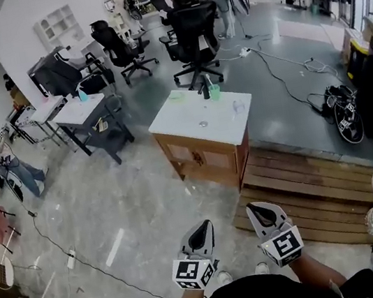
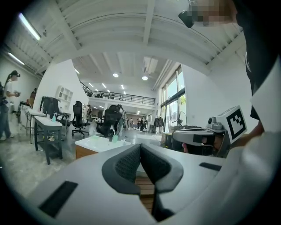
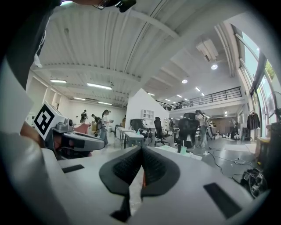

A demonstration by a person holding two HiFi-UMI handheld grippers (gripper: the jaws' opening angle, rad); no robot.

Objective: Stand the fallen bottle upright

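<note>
White table (image 1: pixel 188 117) sitting far off at 12 o'clock; left gripper (image 1: pixel 199 233), right gripper (image 1: pixel 264 215) hovering level, jaws together, empty, probably awaiting approach; bottle too small to tell.

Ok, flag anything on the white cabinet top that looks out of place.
On the cabinet top, near its right edge, a clear object seems to lie on its side; the green cup stands upright. Too small to confirm it is a bottle.
</note>
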